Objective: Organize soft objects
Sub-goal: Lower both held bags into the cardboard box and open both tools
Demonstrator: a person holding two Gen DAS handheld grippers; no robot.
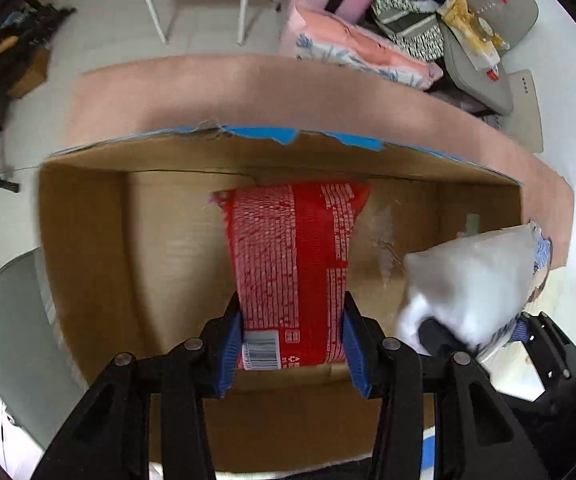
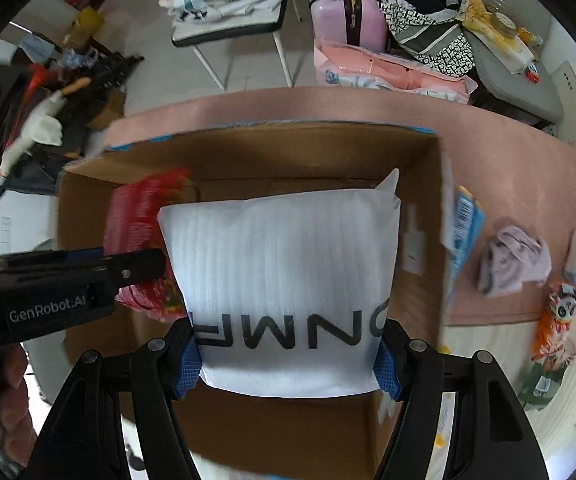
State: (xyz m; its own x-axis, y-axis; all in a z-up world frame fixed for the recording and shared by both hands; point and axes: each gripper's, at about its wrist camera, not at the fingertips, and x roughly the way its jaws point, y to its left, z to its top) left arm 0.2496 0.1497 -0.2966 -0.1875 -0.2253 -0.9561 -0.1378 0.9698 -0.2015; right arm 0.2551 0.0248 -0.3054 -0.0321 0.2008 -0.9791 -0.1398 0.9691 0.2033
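Holding two soft packs over the cardboard box (image 1: 88,240), we pinch one in each gripper. Our left gripper (image 1: 292,340) squeezes the red pack (image 1: 292,256) by its end. Our right gripper (image 2: 288,360) squeezes the white foam pouch (image 2: 280,272). Both look light and squishy, so we grip the edges gently.

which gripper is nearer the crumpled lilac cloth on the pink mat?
Right. The right gripper, jaws shut on the white foam pouch, is over the cardboard box's side nearest the lilac cloth. The left gripper holds the red packet farther away.
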